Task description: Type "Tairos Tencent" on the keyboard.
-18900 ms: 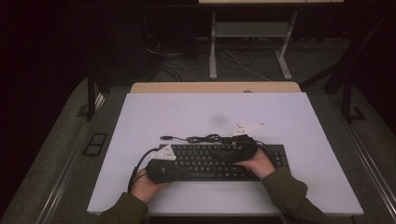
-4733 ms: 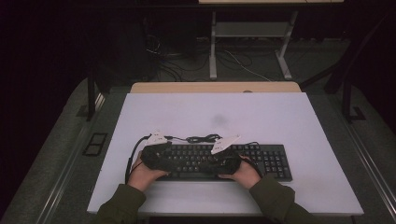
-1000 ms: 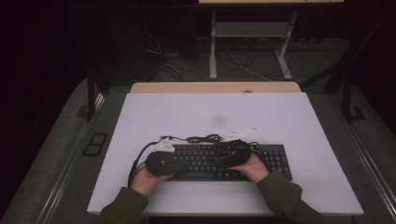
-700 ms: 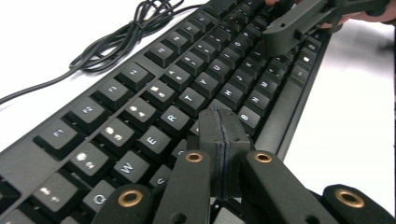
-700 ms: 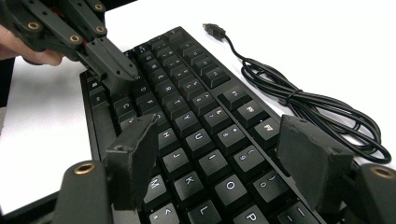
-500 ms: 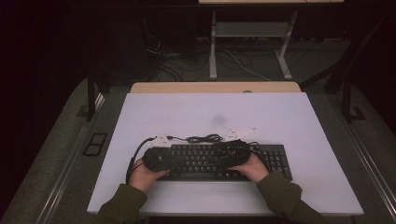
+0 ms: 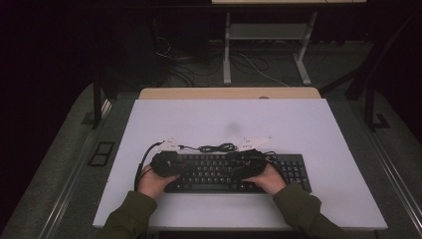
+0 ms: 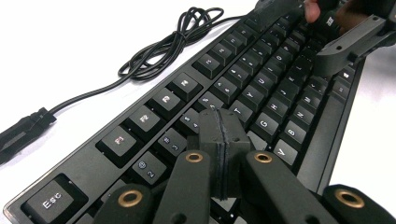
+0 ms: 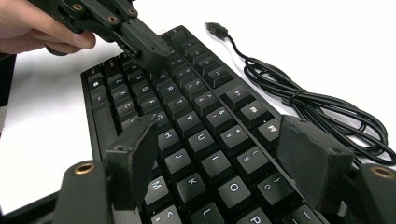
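A black keyboard (image 7: 234, 172) lies along the near part of the white table (image 7: 229, 119). Its cable (image 7: 216, 148) is coiled just behind it, and the USB plug (image 9: 215, 28) lies loose on the table. My left gripper (image 8: 220, 126) is shut with nothing between its jaws, low over the left-hand letter and number keys. My right gripper (image 9: 224, 154) is open above the keys right of the keyboard's middle, one jaw on each side of a patch of them. In the high view the left gripper (image 7: 164, 163) and right gripper (image 7: 246, 162) sit over the keyboard, a hand behind each.
The coiled cable (image 8: 159, 46) runs close along the keyboard's far edge. Bare white table spreads behind and to both sides. A wooden strip (image 7: 229, 93) borders the far edge, and beyond it are floor cables and a metal stand (image 7: 263, 35).
Over the last second both hands and grippers have shifted slightly to the left over the keyboard. The cable has not moved.
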Motion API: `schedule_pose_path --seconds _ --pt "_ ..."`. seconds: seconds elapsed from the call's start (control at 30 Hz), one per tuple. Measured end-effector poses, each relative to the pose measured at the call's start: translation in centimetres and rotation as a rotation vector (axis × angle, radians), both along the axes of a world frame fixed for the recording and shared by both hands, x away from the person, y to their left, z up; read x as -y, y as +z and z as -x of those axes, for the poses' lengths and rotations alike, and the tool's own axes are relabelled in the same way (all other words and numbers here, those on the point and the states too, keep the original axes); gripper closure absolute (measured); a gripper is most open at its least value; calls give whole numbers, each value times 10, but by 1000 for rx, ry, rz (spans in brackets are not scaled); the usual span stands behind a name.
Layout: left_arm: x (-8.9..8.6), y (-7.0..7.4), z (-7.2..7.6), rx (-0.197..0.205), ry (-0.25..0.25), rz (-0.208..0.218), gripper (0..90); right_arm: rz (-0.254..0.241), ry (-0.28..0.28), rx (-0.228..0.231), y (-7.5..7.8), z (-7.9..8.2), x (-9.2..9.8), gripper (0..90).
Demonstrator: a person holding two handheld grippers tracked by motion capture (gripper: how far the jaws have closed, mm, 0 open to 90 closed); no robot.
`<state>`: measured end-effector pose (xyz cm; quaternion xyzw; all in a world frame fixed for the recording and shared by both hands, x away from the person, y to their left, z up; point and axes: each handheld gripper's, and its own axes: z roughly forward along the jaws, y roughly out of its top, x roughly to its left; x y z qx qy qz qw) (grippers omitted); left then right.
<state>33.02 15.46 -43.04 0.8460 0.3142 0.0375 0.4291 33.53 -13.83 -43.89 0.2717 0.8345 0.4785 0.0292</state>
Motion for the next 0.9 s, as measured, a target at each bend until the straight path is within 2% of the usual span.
schedule_pose_path --seconds 0.9 --pt "5 -5 -2 -9 -2 -11 891 6 4 0 2 1 -1 291"
